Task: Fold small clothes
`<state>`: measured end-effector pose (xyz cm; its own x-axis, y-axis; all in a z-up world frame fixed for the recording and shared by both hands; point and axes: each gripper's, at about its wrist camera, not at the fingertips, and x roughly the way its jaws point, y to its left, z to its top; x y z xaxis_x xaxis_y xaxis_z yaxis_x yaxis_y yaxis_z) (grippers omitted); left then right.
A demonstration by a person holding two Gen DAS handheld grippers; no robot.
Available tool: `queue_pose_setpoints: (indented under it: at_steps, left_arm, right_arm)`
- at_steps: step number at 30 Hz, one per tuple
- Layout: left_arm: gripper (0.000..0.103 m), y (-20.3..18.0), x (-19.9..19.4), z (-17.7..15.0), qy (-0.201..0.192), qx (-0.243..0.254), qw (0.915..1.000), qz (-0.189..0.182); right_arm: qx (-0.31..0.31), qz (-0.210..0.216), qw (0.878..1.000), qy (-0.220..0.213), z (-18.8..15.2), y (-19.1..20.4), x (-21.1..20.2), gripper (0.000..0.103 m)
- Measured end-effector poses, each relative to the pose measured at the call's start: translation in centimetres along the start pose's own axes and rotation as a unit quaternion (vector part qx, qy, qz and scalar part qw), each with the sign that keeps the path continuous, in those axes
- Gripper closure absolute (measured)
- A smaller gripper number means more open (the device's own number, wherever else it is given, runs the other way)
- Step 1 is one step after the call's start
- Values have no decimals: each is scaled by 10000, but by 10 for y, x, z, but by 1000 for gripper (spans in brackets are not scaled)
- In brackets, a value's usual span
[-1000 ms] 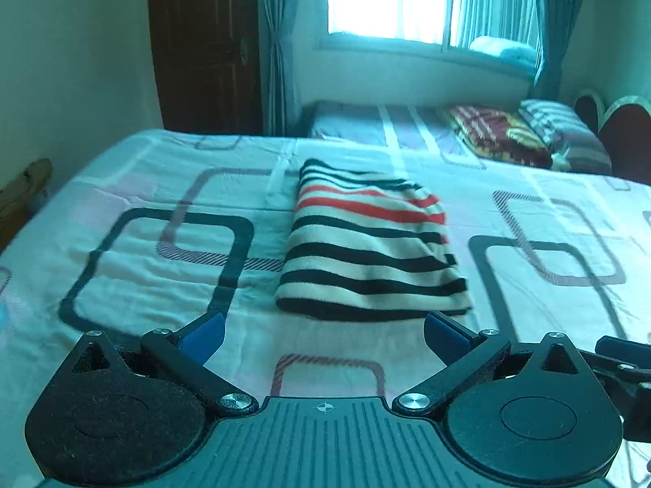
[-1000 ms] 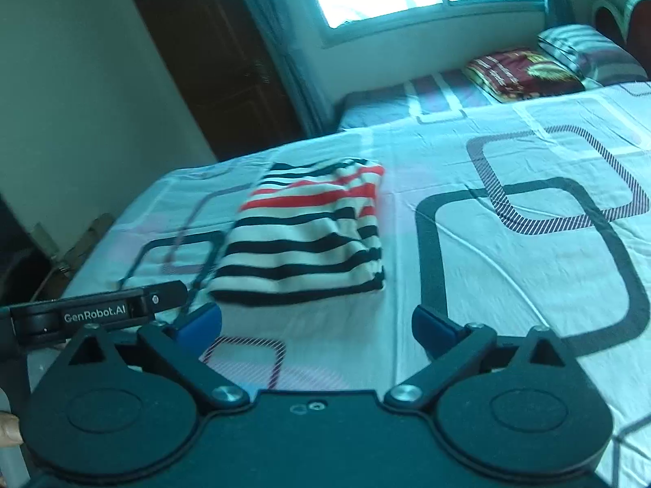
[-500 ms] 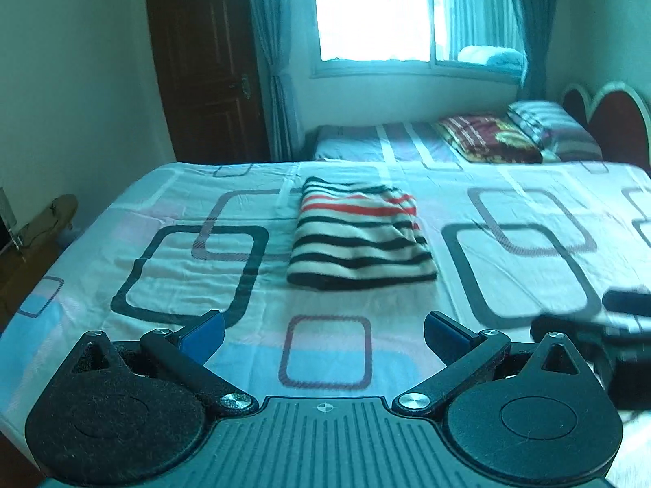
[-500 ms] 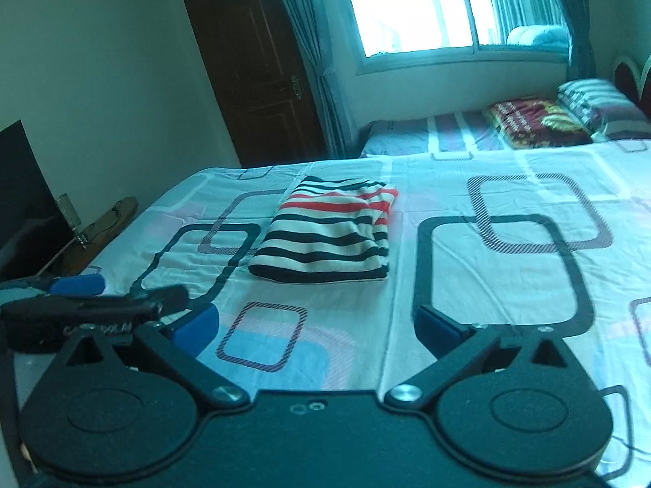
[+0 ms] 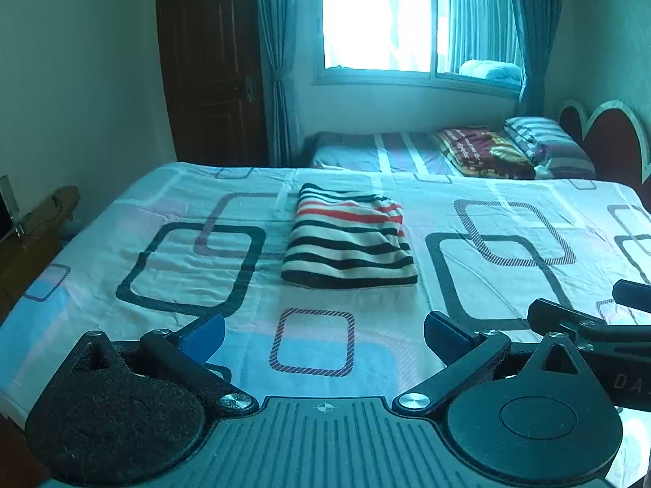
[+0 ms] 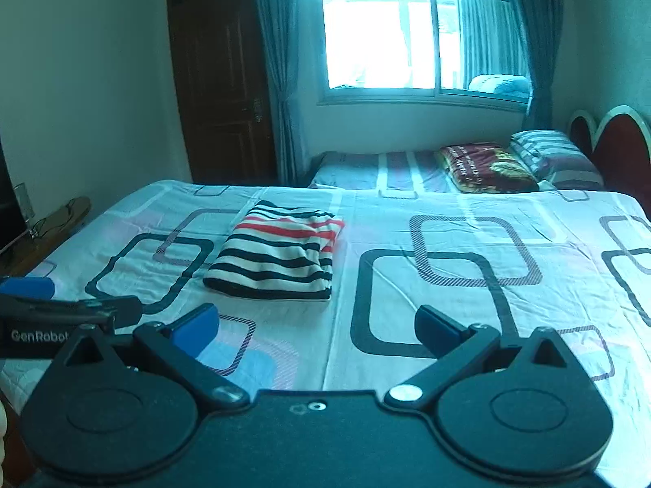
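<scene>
My left tool (image 5: 323, 331) and right tool (image 6: 315, 327) hang wide open and empty over the near edge of the bed (image 5: 508, 284), with its pale sheet of rounded squares. The folded black, white and red striped knit garment (image 5: 350, 242) lies mid-bed toward the far edge; beyond stand a dark wooden door (image 5: 211, 65) and a bright curtained window (image 5: 415, 24)

Both wrist views look from low at the near edge of the bed (image 5: 162, 256) toward the window (image 5: 419, 28), side by side, the right one set slightly further right. Each sees the folded striped garment (image 5: 350, 244) well ahead, and both share the door (image 6: 219, 81) and far bedding.
</scene>
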<state>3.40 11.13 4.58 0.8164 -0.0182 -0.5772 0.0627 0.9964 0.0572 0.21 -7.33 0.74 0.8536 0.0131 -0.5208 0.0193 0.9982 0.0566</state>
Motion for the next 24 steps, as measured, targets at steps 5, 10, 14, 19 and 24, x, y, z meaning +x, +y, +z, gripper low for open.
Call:
queue_pose_setpoints:
  at_steps: [5,10,14,19,24]
  left_arm:
    - [0,2,-6,1,30,-149,9999,-47]
    - [0,5,-9,1,-36,-219,9997,77]
    - [0,5,-9,2,-48,-251,9996,87]
    - [0,5,-8,2,-73,-304,9995,89]
    - [0,5,-10,1,-93,-310,9994,111]
  right_arm:
    - [-14,-97,9999,-109,2,0,-6,1]
    - [115,-259,9995,-169,1,-7,-7,1]
    - [83,-336,9993,-172,0,-9,-6,1]
    - [65,-454,9987,-223,0,-9,-5,1]
    - [129,-407,9986,-297,2,-11,-7,1]
